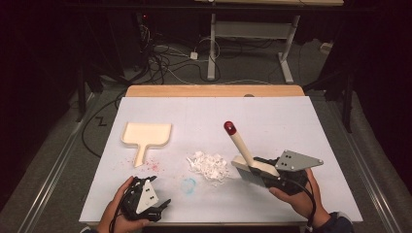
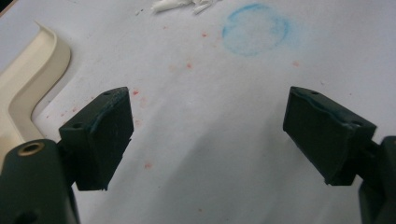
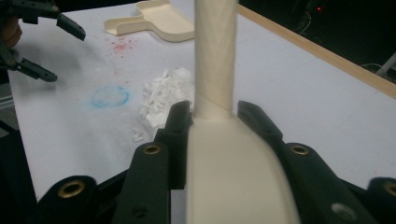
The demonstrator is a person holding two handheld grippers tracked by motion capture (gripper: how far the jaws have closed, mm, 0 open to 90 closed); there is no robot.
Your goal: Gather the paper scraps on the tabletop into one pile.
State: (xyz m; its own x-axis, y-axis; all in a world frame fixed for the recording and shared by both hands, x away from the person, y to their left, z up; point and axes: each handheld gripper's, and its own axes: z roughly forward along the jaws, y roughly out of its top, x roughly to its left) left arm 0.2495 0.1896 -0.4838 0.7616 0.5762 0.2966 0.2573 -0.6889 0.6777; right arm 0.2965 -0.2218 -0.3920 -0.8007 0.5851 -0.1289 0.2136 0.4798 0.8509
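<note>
A cream brush (image 1: 241,145) with a red-tipped handle slants up and back from my right gripper (image 1: 260,171), which is shut on the brush's wide cream body (image 3: 233,172); the handle (image 3: 215,56) rises between the jaws. The brush sits just right of a pile of white paper scraps (image 1: 210,166) (image 3: 166,93). A cream dustpan (image 1: 145,135) (image 2: 23,88) (image 3: 159,18) lies flat at the left, handle toward me. My left gripper (image 1: 163,206) (image 2: 208,126) hovers open over the white sheet near the front left, with nothing between its pads; it also shows far off (image 3: 42,42).
A blue chalky ring (image 1: 188,184) (image 2: 254,29) and red specks (image 1: 153,166) mark the white sheet (image 1: 291,116) that covers the table. The table's wooden far edge (image 1: 214,91) shows behind. Cables and another table's legs (image 1: 211,48) stand on the floor beyond.
</note>
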